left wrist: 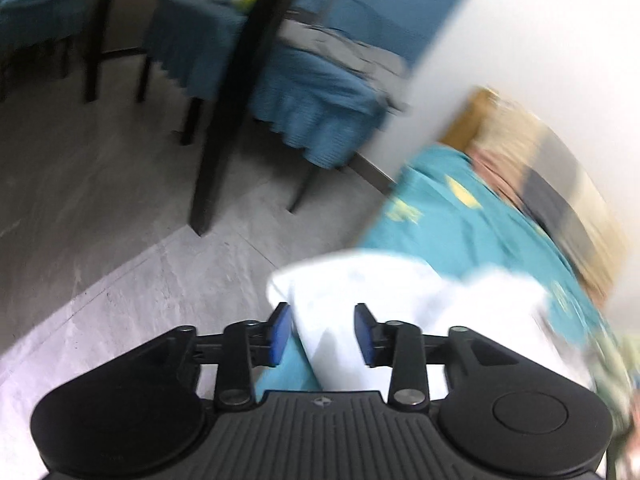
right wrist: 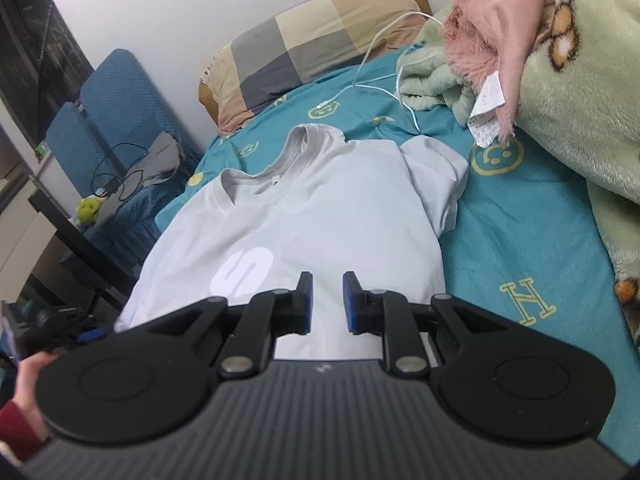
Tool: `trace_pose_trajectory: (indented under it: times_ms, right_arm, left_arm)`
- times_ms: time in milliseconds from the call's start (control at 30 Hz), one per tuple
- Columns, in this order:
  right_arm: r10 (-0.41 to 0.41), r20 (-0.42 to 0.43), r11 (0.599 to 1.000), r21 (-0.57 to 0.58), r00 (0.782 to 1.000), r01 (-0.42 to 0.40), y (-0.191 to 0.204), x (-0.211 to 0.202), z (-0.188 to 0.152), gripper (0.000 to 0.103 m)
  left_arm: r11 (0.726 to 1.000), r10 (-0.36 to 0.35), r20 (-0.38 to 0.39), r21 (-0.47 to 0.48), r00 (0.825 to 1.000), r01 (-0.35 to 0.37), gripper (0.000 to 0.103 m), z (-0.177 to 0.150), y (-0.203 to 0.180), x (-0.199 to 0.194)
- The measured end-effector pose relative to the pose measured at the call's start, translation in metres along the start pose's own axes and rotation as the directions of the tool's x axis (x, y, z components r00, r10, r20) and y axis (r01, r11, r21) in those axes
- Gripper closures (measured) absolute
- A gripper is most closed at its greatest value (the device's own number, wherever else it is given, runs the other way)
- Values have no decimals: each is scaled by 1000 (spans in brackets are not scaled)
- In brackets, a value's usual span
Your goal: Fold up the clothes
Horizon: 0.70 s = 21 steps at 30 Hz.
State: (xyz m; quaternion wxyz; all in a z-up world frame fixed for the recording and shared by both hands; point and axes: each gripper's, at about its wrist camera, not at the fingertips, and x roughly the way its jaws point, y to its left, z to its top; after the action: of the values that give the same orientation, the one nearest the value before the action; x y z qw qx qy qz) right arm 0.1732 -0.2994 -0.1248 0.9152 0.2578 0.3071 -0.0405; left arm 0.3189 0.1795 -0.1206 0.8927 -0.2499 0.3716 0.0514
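1. My left hand-held gripper (left wrist: 323, 334) hangs over the near edge of the bed, its blue pads (left wrist: 280, 334) standing apart; white cloth of the T-shirt (left wrist: 400, 304) lies between them, and neither pad presses on it. This view is blurred.

2. My right hand-held gripper (right wrist: 327, 302) hovers over the lower part of the T-shirt (right wrist: 320, 200), its pads (right wrist: 306, 304) a narrow gap apart with nothing gripped between them.

3. The pale T-shirt lies face up on the teal sheet (right wrist: 520, 240), collar toward the pillow (right wrist: 304, 48), a white logo (right wrist: 244, 272) on its front. Its right sleeve (right wrist: 436, 176) is bunched at the shoulder; its left edge hangs at the side of the bed.

4. A white cable (right wrist: 376, 64) runs across the sheet beyond the collar, apart from the shirt. A green fleece blanket (right wrist: 580, 100) and a pink garment (right wrist: 492, 32) with a paper tag (right wrist: 486, 112) are heaped at the right of the bed.

5. In the right wrist view a hand (right wrist: 28, 384) in a dark red sleeve (right wrist: 16, 428) shows at the lower left corner.

6. Beside the bed stand blue-covered chairs (left wrist: 320, 92), with grey floor (left wrist: 100, 220) below.
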Motion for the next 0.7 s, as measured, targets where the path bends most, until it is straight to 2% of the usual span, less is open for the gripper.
trace_pose_trajectory:
  times_ms: [67,167,233,300,400,467,500,600,700]
  right_arm:
    - [-7,6,1000,-14,1000,7,0,-5,1,83]
    - [-15,-13,999,-52,1000,14,-2,-12,2,83]
    - [-27,-46,996,-89,999,23,-3,-19,1,83]
    - [-14,-71,992,-123,997,5,-3,-34,-3,82]
    - [22,-127,983,-177,992,-44,-5,-58,-10,67]
    - [6,-142,984,-173,990,-30,-12,-76,-18,46]
    - [-7,-160,987,-161,987,-19,-17,-84,-21,43]
    - [-41,-269,993,-120,962,8,-32,-96,-36,38]
    - [-65,-424,994,-110,903,20,-42,-95,-54,38]
  left_arm:
    - [998,-49,-57,41,997,52,52,-22,-5,-37]
    - [992,-91,-166,73,982,104,48,-62,-12,-88]
    - [990,-95,-235,79,967,116,38,-92,-11,-119]
    - [988,-71,-289,112,955,107,37,-120,-13,-140]
    - [983,-19,-348,167,937,82,36,-154,-15,-166]
    - [977,5,-353,202,935,71,33,-167,-19,-175]
    - [973,17,-355,220,935,66,29,-173,-22,-179]
    - [964,33,-396,254,918,74,28,-188,-19,-181]
    - [956,68,-441,285,895,68,28,-206,-17,-182]
